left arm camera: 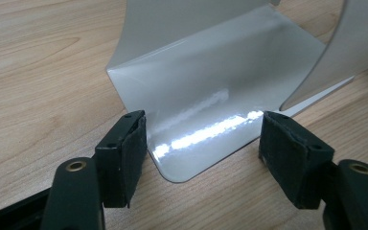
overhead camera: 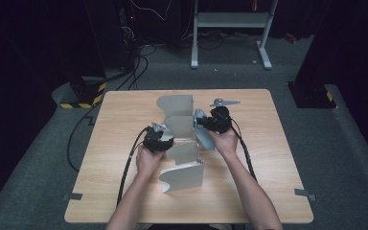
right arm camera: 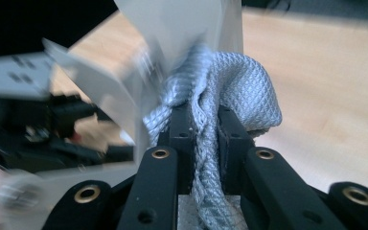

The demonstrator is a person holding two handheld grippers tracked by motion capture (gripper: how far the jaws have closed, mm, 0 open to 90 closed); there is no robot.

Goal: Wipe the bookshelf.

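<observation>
Mid-wipe: my right gripper (right arm camera: pixel 203 129) clenched on grey cloth (right arm camera: pixel 239 91) against metal bookend (left arm camera: pixel 211 96), left gripper (left arm camera: pixel 203 143) released, should clamp base next.

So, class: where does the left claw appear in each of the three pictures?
High view: left claw just left of centre, beside the bent metal sheet.
Left gripper view: at the bottom, jaws open either side of the sheet's base.
Right gripper view: far left, blurred, past the grey cloth.
Shared landmark: the wooden table.
</observation>
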